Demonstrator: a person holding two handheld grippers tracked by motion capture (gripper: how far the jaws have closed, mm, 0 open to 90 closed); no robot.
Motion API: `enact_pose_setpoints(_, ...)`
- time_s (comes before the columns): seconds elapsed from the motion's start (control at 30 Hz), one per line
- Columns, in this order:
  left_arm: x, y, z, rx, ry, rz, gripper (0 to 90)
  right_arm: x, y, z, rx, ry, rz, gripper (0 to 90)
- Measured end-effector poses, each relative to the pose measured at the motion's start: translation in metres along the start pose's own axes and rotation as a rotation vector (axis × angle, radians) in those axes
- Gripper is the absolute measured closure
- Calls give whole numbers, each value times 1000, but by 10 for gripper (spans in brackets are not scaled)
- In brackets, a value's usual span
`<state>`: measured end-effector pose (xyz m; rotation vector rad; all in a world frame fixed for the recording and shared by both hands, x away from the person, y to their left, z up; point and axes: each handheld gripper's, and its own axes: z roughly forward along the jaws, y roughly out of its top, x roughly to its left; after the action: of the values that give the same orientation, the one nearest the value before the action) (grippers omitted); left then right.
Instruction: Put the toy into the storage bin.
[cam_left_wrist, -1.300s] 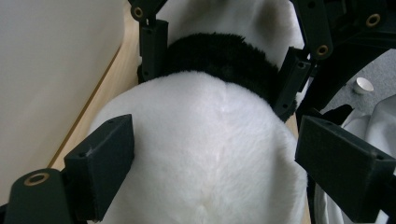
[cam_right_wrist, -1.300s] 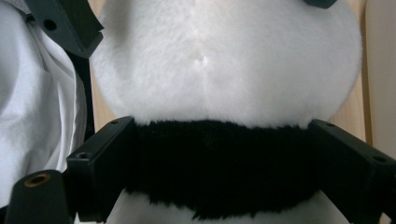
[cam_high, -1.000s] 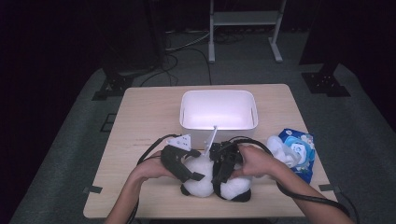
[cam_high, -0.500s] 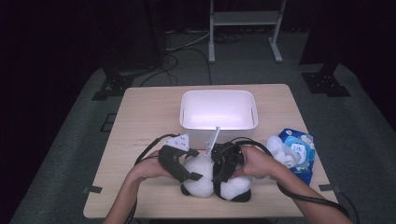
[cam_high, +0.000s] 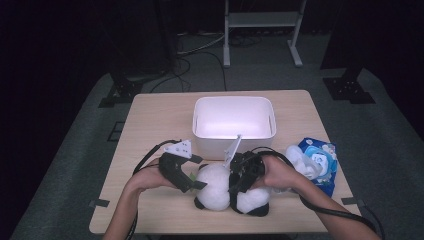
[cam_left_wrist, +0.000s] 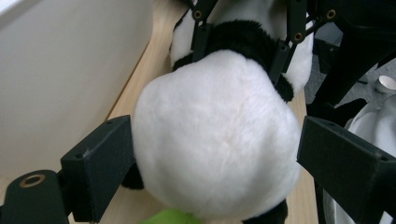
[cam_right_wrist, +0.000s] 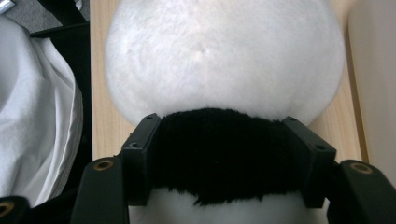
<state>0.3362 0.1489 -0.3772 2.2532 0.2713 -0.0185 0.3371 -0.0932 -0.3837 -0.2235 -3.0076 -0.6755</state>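
Dark room, grey carpet (cam_high: 75, 165), wood table (cam_high: 160, 115), white rack (cam_high: 260, 20) behind.

Bare forearms, black two-jaw left gripper (cam_high: 196, 181) with grey three-cornered plate, black right gripper (cam_high: 234, 184), brass-ringed screw holes, trailing black cables

From the high view I can't make out the panda toy's (cam_high: 216, 187) face; my hands and both grippers cover its middle. In the left gripper view the toy's lower edge is cut off, and a green scrap (cam_left_wrist: 170, 218) there is too partial to identify. In the right gripper view the bin's (cam_right_wrist: 373, 70) wall runs off-frame.
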Motion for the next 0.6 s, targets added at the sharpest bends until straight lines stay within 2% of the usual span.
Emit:
enact_pose_setpoints(0.37,5,-20,-14,18,44,-23,92,2,-5,-5,-58,-8,-22,451)
enact_pose_setpoints(0.6,10,-33,-20,25,67,-53,92,4,-7,-11,-63,-12,-30,475)
